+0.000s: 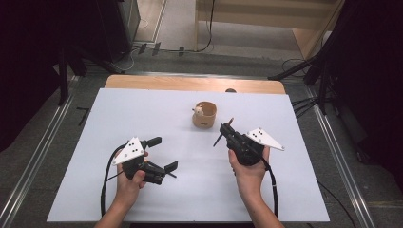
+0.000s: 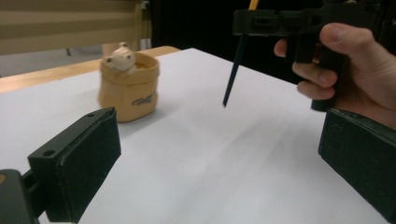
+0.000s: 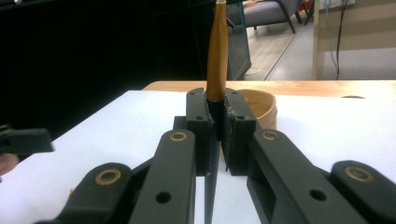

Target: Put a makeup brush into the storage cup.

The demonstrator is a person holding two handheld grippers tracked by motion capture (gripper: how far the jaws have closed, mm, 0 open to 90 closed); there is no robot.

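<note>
My left gripper (image 1: 165, 154) sits nearest me at 7 o'clock, jaws wide and empty, so it is free to take or steady something. My right gripper (image 1: 227, 132) at 4 o'clock is clamped on a pen (image 3: 216, 56); the grip sits at mid-shaft, dark tip (image 2: 231, 79) hanging above the table (image 1: 142, 109), probably to keep it controllable for insertion. The cup (image 1: 205, 114) with its small figure (image 2: 121, 57) stands farther off at 12 o'clock, mouth upward, just beyond the pen.
</note>
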